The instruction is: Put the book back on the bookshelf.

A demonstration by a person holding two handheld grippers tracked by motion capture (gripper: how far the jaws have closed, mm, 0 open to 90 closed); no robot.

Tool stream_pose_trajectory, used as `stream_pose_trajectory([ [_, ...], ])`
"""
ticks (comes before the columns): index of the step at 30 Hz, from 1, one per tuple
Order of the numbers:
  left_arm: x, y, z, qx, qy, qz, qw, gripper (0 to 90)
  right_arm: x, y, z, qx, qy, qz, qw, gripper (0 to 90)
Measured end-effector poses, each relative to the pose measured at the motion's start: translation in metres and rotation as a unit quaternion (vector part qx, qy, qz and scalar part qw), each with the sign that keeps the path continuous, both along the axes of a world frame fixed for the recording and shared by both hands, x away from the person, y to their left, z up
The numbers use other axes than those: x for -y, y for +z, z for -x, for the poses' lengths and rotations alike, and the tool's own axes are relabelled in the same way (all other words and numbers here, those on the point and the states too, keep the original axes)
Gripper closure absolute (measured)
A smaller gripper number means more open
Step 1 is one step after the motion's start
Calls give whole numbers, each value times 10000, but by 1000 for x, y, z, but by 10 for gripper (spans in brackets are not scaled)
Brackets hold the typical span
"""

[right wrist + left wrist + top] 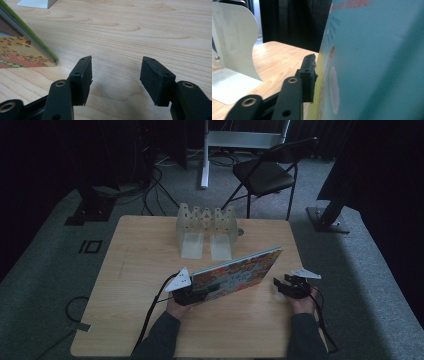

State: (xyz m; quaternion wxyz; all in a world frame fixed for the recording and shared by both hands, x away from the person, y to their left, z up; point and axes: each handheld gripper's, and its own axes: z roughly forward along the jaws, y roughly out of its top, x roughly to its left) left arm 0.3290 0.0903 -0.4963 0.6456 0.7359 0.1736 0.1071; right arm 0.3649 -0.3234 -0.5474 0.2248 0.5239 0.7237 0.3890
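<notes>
- Pale wooden table [130, 285] fills the middle of the high view, with grey carpet around it and a black folding chair [265, 172] at the upper centre.
- A thin, flat picture book with a colourful illustrated cover [235, 275] stands tilted just below the centre of the high view, its long edge running from lower left up to the right.
- The left gripper [186, 292] sits at the book's lower left end, closed on it; in the left gripper view one black jaw pad lies against the blue-and-yellow cover [372, 62], which hides the other jaw.
- The right gripper [286, 287] is at the centre right of the high view, near the book's right end but apart from it.
- In the right gripper view its two black jaws stand well apart with bare wood between them, holding nothing; the book's corner [22, 50] lies at the left edge.
- A translucent white plastic rack with upright dividers [206, 227] stands above the book in the high view, separate from it.
</notes>
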Motion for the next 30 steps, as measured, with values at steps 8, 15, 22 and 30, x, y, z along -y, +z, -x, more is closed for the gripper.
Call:
stream_pose_trajectory([
  [8, 2, -1, 3, 81, 62, -63, 9999, 756, 0, 0, 0, -23, 3, -5, 10000, 423],
  [15, 2, -2, 3, 109, 230, -48, 9997, 770, 0, 0, 0, -45, -7, -22, 10000, 423],
  [22, 1, -9, 0, -26, 228, 8, 9997, 699, 1, 0, 0, -48, -4, -30, 10000, 423],
  [30, 2, -11, 1, 71, 192, -28, 9998, 769, 1, 0, 0, -77, 24, -41, 10000, 421],
])
